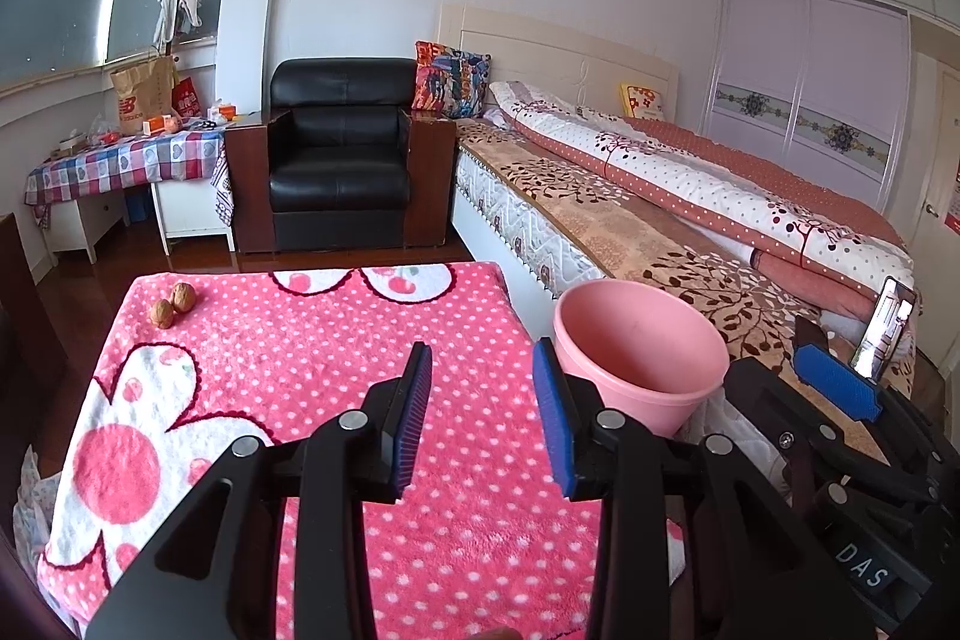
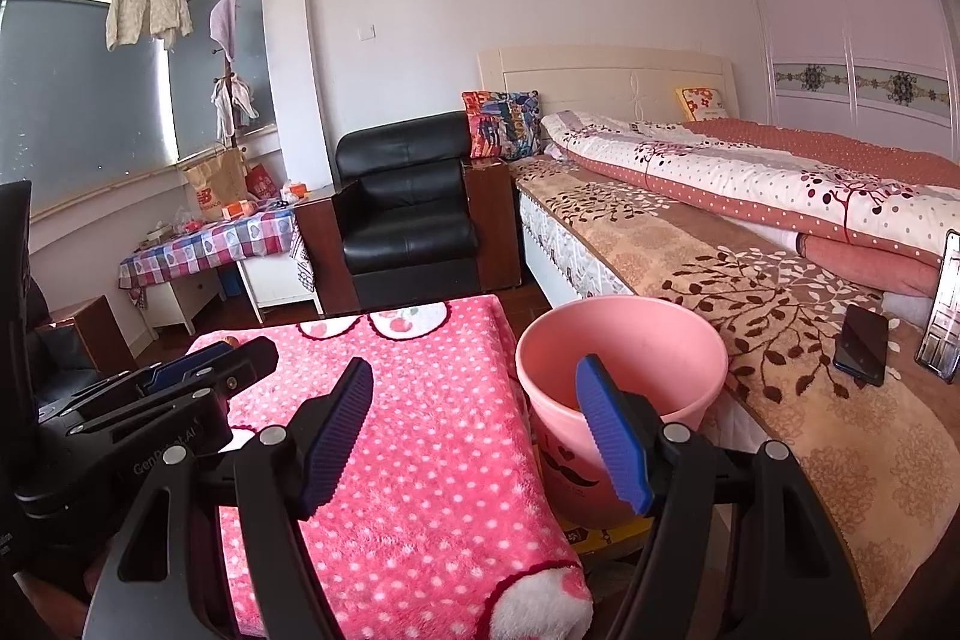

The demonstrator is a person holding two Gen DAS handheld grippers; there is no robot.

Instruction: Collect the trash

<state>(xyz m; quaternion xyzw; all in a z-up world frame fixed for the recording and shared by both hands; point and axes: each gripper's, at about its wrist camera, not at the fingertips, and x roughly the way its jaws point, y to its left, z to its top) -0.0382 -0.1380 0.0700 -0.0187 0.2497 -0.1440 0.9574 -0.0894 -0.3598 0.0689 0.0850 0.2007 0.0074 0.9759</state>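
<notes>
Two brown walnuts (image 1: 173,304) lie together at the far left corner of the pink dotted blanket (image 1: 336,340) that covers the table. A pink plastic bin (image 1: 639,352) stands right of the table, against the bed; in the right wrist view the bin (image 2: 624,358) is just ahead. My left gripper (image 1: 483,370) hovers open over the blanket's right part, nothing between its blue pads. My right gripper (image 2: 474,388) is open and empty too, above the gap between table and bin. The right gripper's blue pad (image 1: 837,382) shows beside the left one.
A bed (image 1: 690,196) with patterned covers runs along the right, with a dark phone (image 2: 861,345) lying on it and another phone propped upright (image 1: 887,328). A black armchair (image 1: 339,154) stands behind the table. A cluttered checked side table (image 1: 126,160) sits at the window.
</notes>
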